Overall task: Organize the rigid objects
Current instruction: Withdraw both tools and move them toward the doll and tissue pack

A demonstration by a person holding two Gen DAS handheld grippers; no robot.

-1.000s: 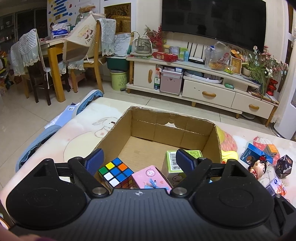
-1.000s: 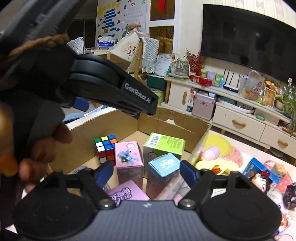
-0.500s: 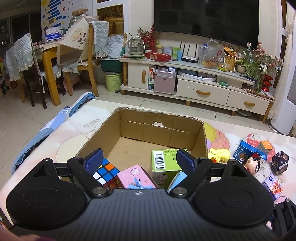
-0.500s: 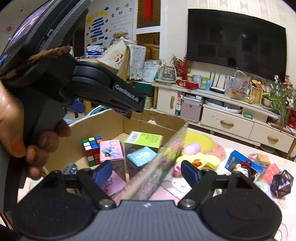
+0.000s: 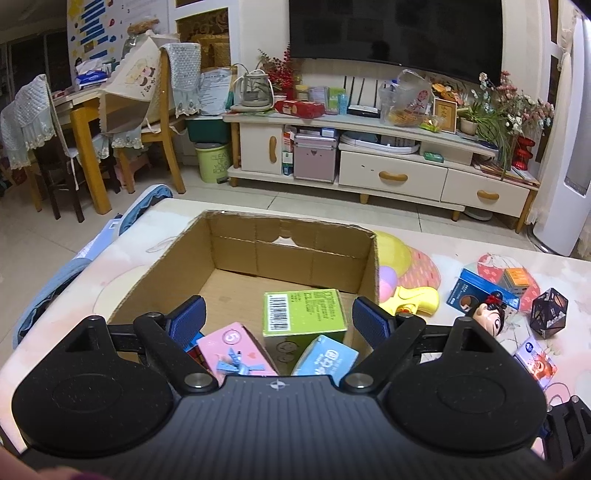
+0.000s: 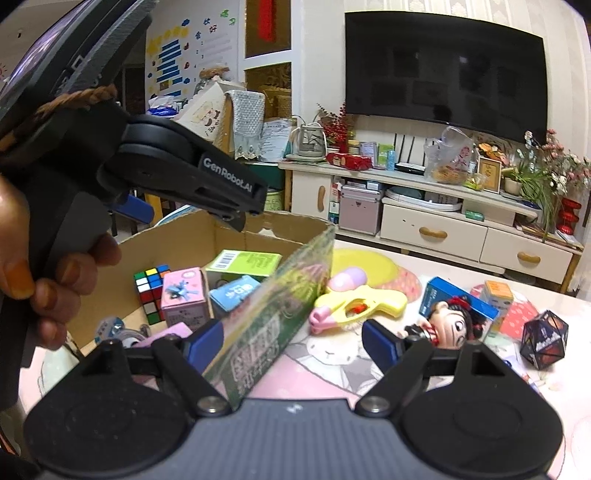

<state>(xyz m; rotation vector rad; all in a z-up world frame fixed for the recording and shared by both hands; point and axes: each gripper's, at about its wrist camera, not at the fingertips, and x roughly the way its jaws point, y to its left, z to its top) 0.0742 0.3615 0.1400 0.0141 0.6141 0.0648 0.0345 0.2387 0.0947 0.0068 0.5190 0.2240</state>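
With both the left gripper (image 5: pixel 277 317) and right gripper (image 6: pixel 291 341) spread empty, the doll (image 6: pixel 448 325) at lower right is approached squarely before the box (image 6: pixel 177 236).

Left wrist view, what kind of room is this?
Most likely a home living room: a large television hangs above a low white media cabinet, with a dining table and chairs at the far left.

Left gripper (image 5: pixel 277 317) spread wide above cardboard box (image 5: pixel 184 254) containing green carton (image 5: pixel 304 314), pink box (image 5: pixel 236 347), blue box (image 5: pixel 327 356).
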